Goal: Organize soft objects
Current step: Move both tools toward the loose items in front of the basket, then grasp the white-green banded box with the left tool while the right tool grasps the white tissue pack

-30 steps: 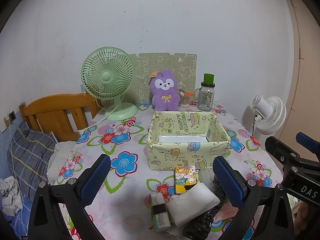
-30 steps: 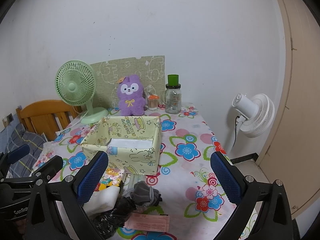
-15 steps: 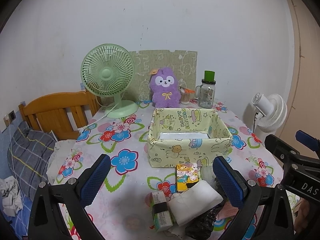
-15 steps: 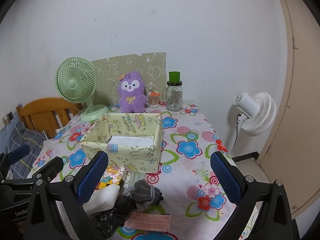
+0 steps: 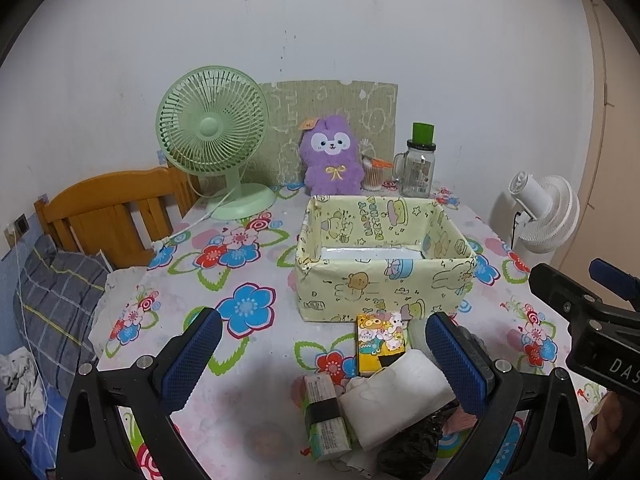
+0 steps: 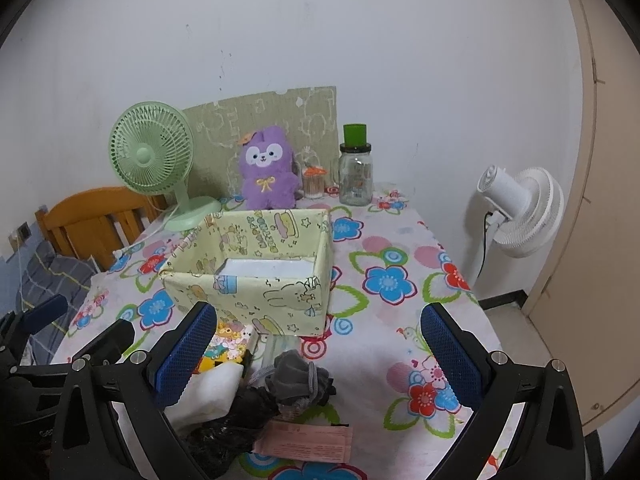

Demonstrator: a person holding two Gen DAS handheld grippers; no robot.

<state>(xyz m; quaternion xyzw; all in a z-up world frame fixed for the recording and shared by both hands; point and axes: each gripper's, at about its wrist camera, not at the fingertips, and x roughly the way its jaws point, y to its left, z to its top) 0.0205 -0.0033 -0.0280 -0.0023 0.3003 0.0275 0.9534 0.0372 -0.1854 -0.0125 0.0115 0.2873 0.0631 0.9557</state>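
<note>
We are holding both tongs wide open and empty above the near edge of the surface. The left tongs (image 5: 320, 364) are hovering with the heap of soft things lying between and just below their blue ribbed fingers (image 5: 191, 358); the right tongs (image 6: 316, 354) are framing the same heap toward their left finger.

Directly under the left tongs, the white pillowy pack (image 5: 394, 394) is lying with its long axis slanting from near-left to far-right, close to the right finger. Just left of it a small wrapped tissue pack (image 5: 324, 412) is pointing away from us, and just beyond it a yellow cartoon packet (image 5: 382, 340) is standing against the box. Crinkly black plastic (image 5: 408, 444) is bunching below the white pack.

From the right tongs, a grey knitted bundle (image 6: 298, 374) is sitting between the fingers, left of centre, with a flat pink paper slip (image 6: 308, 442) nearest us.

Straight ahead of both tongs, the open fabric-look box (image 5: 384, 256) with pale yellow cartoon print is waiting, apparently holding nothing soft yet. We are judging the left tongs nearer the white pack and the right tongs nearer the grey bundle; either grasp is calling for a short drop forward and down, then a carry straight ahead into the box.
</note>
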